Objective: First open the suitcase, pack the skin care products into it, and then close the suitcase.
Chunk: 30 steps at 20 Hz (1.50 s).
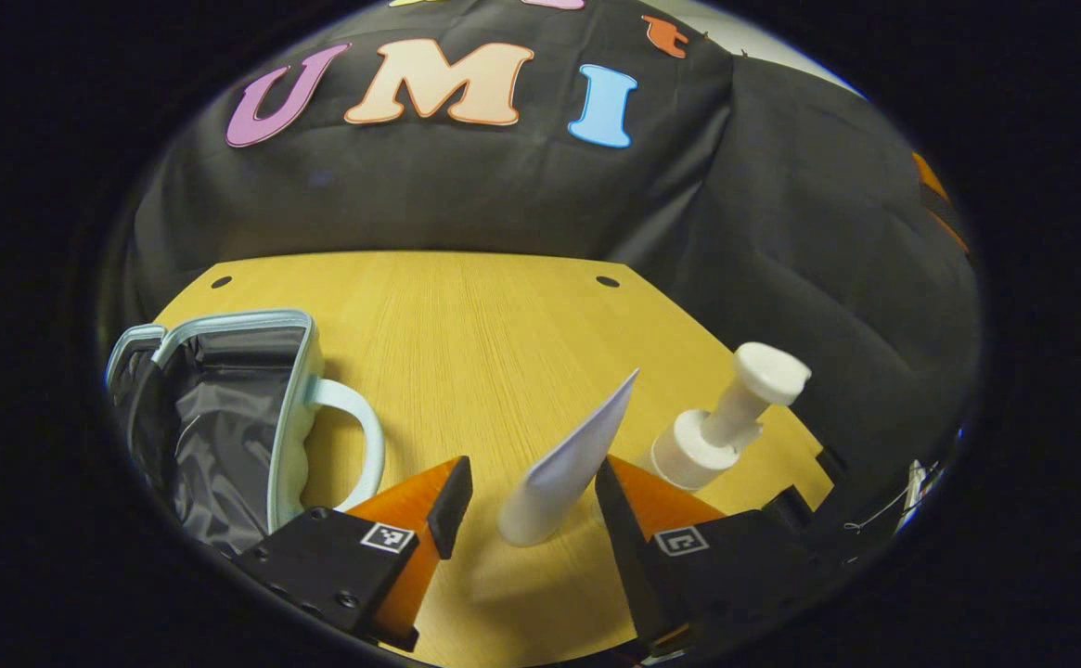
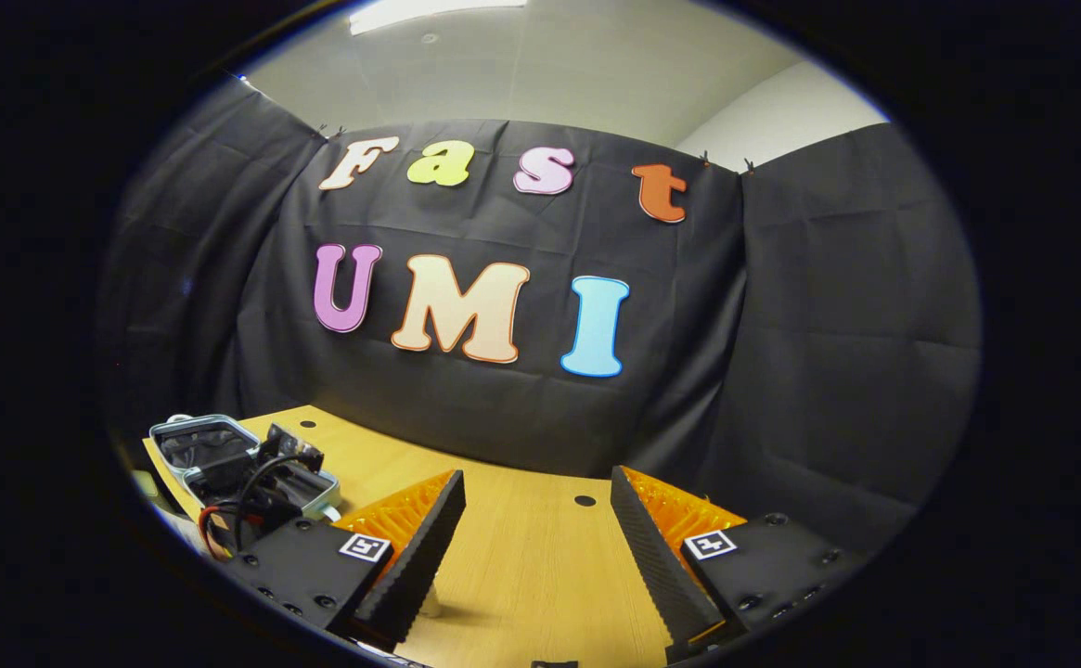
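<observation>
The suitcase (image 1: 225, 417) lies open at the left of the surface (image 1: 484, 334), its dark lining showing and its handle (image 1: 359, 436) toward the middle, so the opening step looks done. Packing is, by the look of it, barely begun or not begun: no product is visible in the part of the case that shows.

In the left gripper view the left tool (image 1: 531, 506) is released, its fingers spread to either side of a white tube (image 1: 568, 464) that stands cap-down, tilted, on the surface. The right finger looks close to the tube's base, but contact cannot be confirmed; the left finger is clearly apart from it. A white pump bottle (image 1: 726, 422) stands just right of the tube, near the surface's right edge. Both products are still outside the case; packing them and closing the lid remain.

In the right gripper view the right tool (image 2: 535, 547) is also released and holds nothing, over bare surface; the suitcase (image 2: 225, 455) sits far left with the other gripper in front of it.

The case's near and left parts are cut off in the left gripper view, so its full contents cannot be judged. Whether other products lie elsewhere is unclear.
</observation>
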Tool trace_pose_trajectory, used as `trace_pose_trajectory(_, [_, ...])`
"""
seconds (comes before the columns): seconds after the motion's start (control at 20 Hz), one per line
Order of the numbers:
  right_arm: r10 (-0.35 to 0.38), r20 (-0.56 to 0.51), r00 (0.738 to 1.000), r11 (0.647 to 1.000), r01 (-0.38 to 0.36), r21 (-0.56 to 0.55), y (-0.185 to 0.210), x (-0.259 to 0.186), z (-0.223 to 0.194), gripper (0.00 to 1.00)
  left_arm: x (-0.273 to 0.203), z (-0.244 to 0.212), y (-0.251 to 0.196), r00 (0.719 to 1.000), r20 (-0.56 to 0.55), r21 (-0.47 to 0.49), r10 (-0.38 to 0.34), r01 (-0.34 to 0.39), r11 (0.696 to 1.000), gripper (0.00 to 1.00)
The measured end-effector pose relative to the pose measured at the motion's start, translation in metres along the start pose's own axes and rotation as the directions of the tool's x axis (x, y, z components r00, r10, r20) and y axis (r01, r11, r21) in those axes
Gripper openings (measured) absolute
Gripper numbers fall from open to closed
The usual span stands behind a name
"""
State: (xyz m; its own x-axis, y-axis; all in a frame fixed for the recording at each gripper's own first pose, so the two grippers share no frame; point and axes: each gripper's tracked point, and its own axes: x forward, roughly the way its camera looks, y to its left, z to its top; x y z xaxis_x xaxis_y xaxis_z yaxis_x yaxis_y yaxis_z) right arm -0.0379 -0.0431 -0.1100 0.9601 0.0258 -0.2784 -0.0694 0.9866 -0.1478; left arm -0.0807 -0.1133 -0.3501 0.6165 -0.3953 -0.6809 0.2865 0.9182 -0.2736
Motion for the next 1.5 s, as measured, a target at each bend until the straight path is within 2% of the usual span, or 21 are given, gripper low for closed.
trace_pose_trajectory(0.1, [0.017, -0.002, 1.0, 1.0, -0.017, -0.009, 0.009, 0.0, -0.001, 0.99, 0.003, -0.005, -0.001, 1.0, -0.008, -0.005, -0.013, 0.013, 1.0, 0.7])
trace_pose_trajectory(0.25, [0.047, -0.002, 0.999, 0.999, -0.047, -0.01, 0.023, 0.002, -0.004, 0.99, 0.001, -0.002, -0.002, 0.999, -0.016, -0.003, -0.029, 0.029, 1.0, 0.35])
trace_pose_trajectory(0.4, [0.076, -0.006, 0.997, 0.997, -0.076, 0.013, 0.038, 0.01, -0.01, 0.99, -0.012, 0.02, 0.001, 0.999, -0.005, 0.023, -0.04, 0.04, 0.999, 0.28])
trace_pose_trajectory(0.65, [0.125, -0.05, 0.991, 0.991, -0.122, 0.054, 0.068, 0.029, -0.043, 0.99, -0.052, 0.064, 0.001, 0.997, 0.067, 0.039, -0.035, 0.033, 0.999, 0.3])
trace_pose_trajectory(0.85, [0.168, -0.084, 0.982, 0.985, -0.163, 0.063, 0.092, 0.038, -0.072, 0.99, -0.078, 0.091, 0.013, 0.994, 0.111, 0.069, -0.003, -0.004, 0.998, 0.3])
trace_pose_trajectory(1.1, [0.198, -0.143, 0.97, 0.98, -0.191, 0.06, 0.114, 0.046, -0.12, 0.96, -0.104, 0.101, 0.026, 0.991, 0.131, 0.058, 0.035, -0.043, 0.997, 0.3])
trace_pose_trajectory(1.2, [0.196, -0.186, 0.963, 0.981, -0.19, 0.049, 0.119, 0.05, -0.148, 0.99, -0.114, 0.104, 0.033, 0.989, 0.138, 0.049, 0.047, -0.054, 0.997, 0.3])
trace_pose_trajectory(1.45, [0.191, -0.301, 0.934, 0.981, -0.179, 0.068, 0.123, 0.049, -0.21, 0.99, -0.136, 0.114, 0.048, 0.984, 0.157, 0.049, 0.089, -0.098, 0.994, 0.3])
trace_pose_trajectory(1.5, [0.193, -0.314, 0.93, 0.981, -0.18, 0.07, 0.124, 0.05, -0.216, 0.99, -0.139, 0.114, 0.05, 0.983, 0.157, 0.047, 0.097, -0.106, 0.993, 0.33])
